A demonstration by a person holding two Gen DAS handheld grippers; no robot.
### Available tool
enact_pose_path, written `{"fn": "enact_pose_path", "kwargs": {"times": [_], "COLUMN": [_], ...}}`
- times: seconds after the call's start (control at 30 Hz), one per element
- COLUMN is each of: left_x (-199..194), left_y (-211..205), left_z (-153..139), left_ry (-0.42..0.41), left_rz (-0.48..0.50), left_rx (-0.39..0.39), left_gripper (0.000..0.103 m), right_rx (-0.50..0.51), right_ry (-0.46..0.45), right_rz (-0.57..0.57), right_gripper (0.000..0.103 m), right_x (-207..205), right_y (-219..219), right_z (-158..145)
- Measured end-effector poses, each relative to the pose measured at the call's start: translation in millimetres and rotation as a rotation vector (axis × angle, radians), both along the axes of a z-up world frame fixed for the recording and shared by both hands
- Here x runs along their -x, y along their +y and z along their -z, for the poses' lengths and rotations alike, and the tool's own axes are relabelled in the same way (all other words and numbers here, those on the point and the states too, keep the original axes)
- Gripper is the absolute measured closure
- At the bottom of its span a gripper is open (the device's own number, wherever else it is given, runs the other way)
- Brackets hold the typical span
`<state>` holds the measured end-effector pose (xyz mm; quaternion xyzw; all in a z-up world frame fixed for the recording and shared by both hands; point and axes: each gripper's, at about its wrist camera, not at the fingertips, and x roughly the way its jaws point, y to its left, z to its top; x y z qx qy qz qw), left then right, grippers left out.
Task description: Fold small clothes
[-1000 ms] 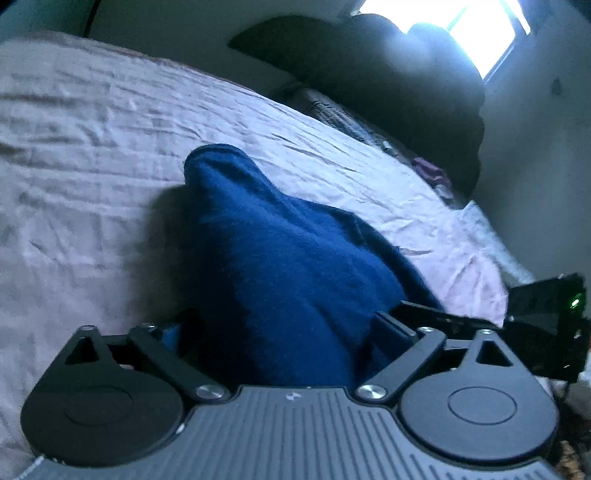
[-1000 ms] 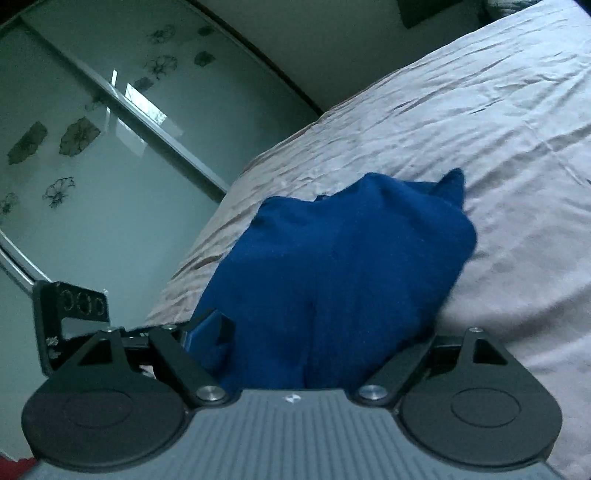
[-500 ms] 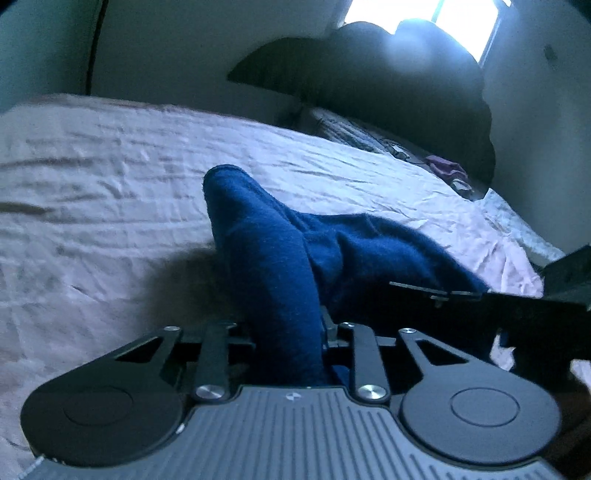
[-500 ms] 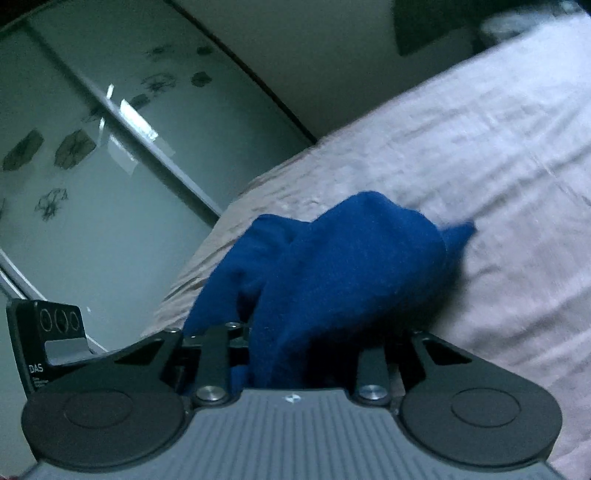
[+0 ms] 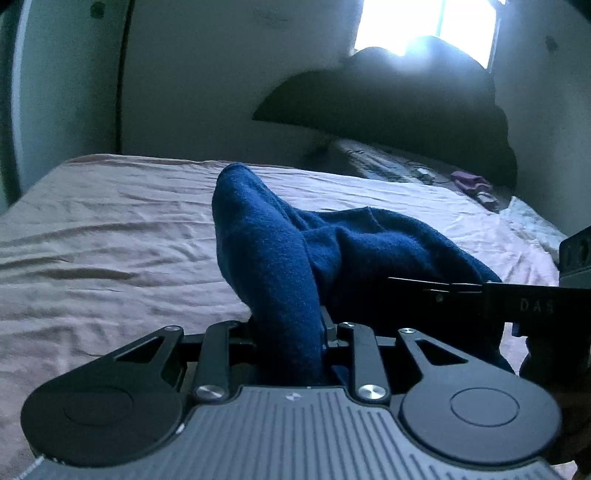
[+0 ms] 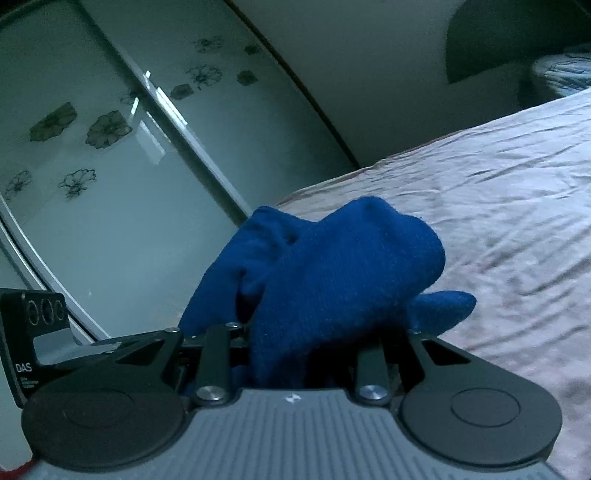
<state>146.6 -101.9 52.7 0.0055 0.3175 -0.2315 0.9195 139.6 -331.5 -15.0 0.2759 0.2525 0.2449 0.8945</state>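
A small dark blue knitted garment (image 5: 280, 258) is held up off a bed with a pale pink sheet (image 5: 110, 229). My left gripper (image 5: 291, 343) is shut on one bunched edge of it, the cloth hiding the fingertips. My right gripper (image 6: 291, 354) is shut on another edge of the same garment (image 6: 332, 266), which humps up in front of it. The right gripper's black body (image 5: 517, 302) shows at the right of the left wrist view, close beside the left one. The left gripper's mount (image 6: 33, 332) shows at the left of the right wrist view.
A dark curved headboard (image 5: 388, 103) and pillows (image 5: 384, 162) lie at the bed's far end under a bright window (image 5: 424, 26). A small purple item (image 5: 469, 182) lies near the pillows. A glass wardrobe door with flower prints (image 6: 110, 147) stands beside the bed.
Both grippers have closed from open onto the blue garment and lifted it. The cloth has gone from lying spread on the sheet to bunched and raised, and the views have tilted up.
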Motion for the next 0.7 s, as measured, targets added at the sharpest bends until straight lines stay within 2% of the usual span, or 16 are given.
{"fn": "enact_pose_path", "kwargs": {"times": [0.17, 0.33, 0.5, 0.6, 0.67, 0.7], "left_x": [-17.0, -32.1, -32.7, -31.1, -27.1, -23.7], "left_y": [9.6, 8.4, 9.3, 9.1, 10.8, 12.5], "left_z": [4.7, 26.5, 42.6, 42.3, 42.5, 41.8], "left_ry": [0.028, 0.081, 0.1, 0.091, 0.083, 0.071], "left_rz": [-0.042, -0.069, -0.076, -0.087, -0.104, -0.115], "left_rx": [-0.019, -0.045, -0.066, -0.082, -0.091, -0.097], "left_gripper": [0.075, 0.075, 0.068, 0.054, 0.043, 0.038], "right_rx": [0.03, 0.044, 0.019, 0.003, 0.014, 0.019], "right_ry": [0.004, 0.056, 0.112, 0.125, 0.13, 0.129], "right_rz": [-0.01, -0.005, 0.003, 0.011, 0.005, -0.001], "right_gripper": [0.074, 0.074, 0.071, 0.061, 0.037, 0.033], "right_x": [-15.1, -34.8, -40.3, -35.4, -30.7, -27.0], "right_y": [18.4, 26.6, 23.6, 15.6, 11.7, 9.9], "right_z": [1.9, 19.2, 38.2, 42.1, 41.3, 40.9]}}
